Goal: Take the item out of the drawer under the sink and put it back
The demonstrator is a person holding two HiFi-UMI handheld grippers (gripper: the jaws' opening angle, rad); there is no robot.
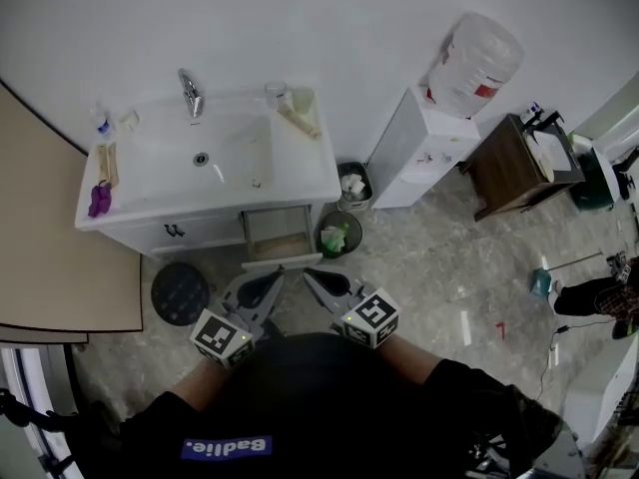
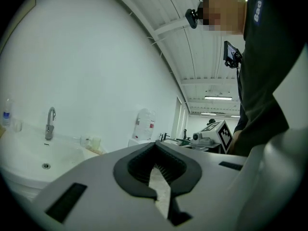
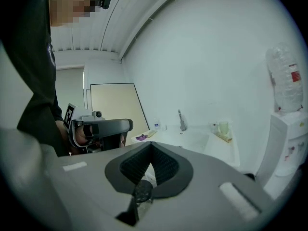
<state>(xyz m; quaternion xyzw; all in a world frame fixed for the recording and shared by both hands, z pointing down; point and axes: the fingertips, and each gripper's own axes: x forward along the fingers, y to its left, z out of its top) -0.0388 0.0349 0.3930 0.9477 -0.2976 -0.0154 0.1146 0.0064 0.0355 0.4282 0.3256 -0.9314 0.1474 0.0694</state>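
Note:
The white sink cabinet (image 1: 205,230) stands against the wall. Its right-hand drawer (image 1: 278,239) is pulled open, and only a bare beige bottom shows inside. No item is visible in the drawer. Both grippers hover side by side just in front of the drawer's white front. My left gripper (image 1: 272,279) is shut with nothing between its pads (image 2: 155,146). My right gripper (image 1: 312,277) is likewise shut and empty (image 3: 151,146). The basin (image 2: 43,160) and tap (image 3: 182,121) show beyond the jaws in both gripper views.
A green bin (image 1: 339,236) and a grey bin (image 1: 351,185) stand right of the drawer. A black round object (image 1: 180,292) lies on the floor to its left. A water dispenser (image 1: 419,148), a brown table (image 1: 514,163) and a beige panel (image 1: 60,238) are around.

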